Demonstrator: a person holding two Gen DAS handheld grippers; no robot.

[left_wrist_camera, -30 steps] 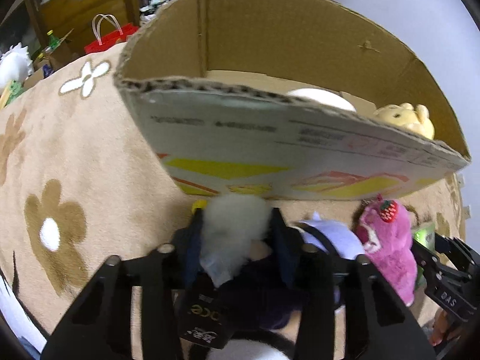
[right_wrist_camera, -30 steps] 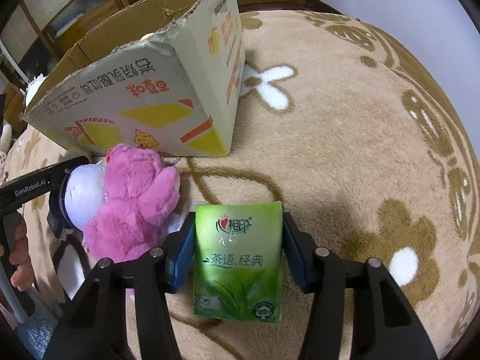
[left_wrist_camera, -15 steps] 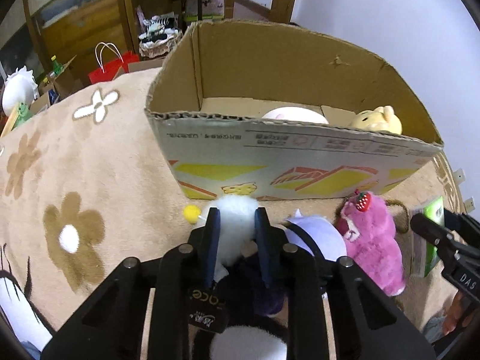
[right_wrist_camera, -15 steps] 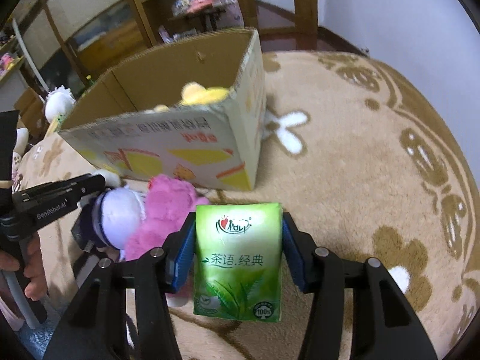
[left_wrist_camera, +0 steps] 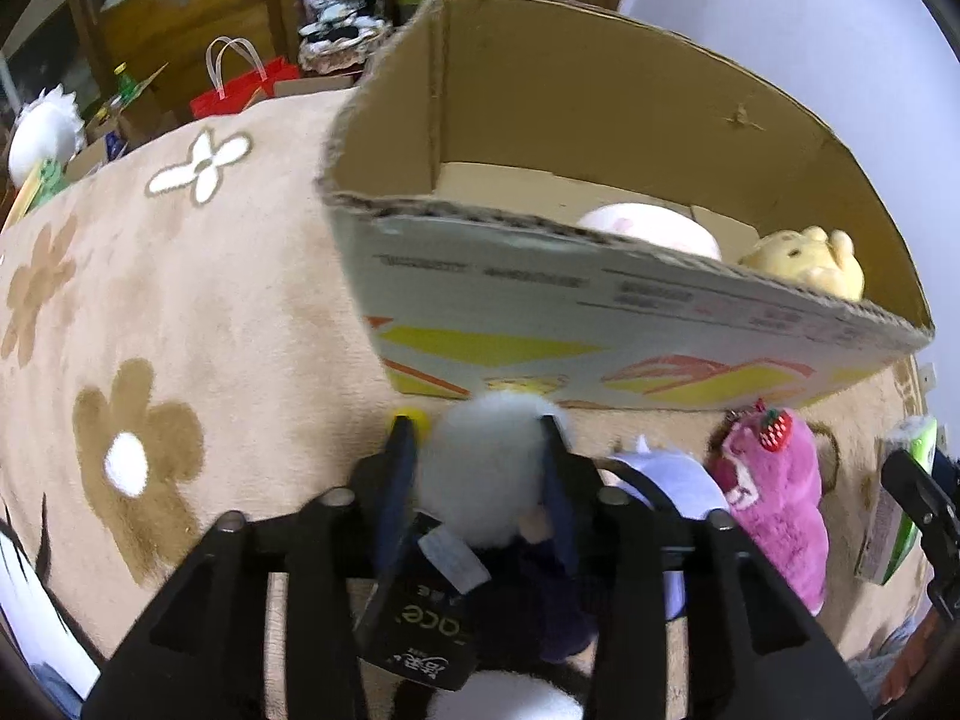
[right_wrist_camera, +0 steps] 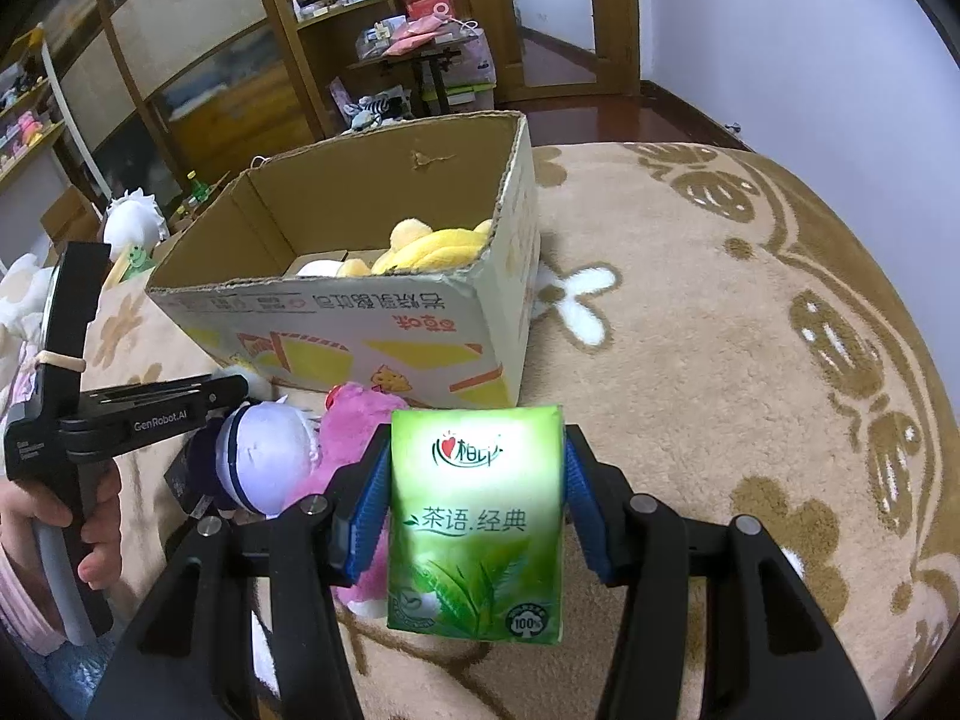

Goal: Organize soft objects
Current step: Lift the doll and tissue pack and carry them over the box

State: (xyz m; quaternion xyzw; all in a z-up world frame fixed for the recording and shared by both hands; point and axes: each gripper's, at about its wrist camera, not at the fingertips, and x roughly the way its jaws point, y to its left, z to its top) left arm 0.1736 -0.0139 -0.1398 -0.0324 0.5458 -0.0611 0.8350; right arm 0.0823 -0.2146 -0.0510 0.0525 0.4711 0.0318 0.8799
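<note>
We hold a white-haired plush doll between the blue pads of the left tongs, whose jaws have just been opening; the fluffy head sits between them with the pads against its sides, just in front of the cardboard box. The right tongs are clenched on a green tissue pack, lifted above the rug. Beside the doll lie a pale lilac plush and a pink bear with a strawberry on its head, both touching the box's front wall. Inside the box rest a yellow plush and a white one.

Everything sits on a beige rug with brown and white flowers. Wooden shelving and a red bag stand behind, a white wall to the right.

Both tongs point steeply down. A hand grips the left handle, marked "GenRobot.AI". The pack reads "茶语.经典" and "100%".
</note>
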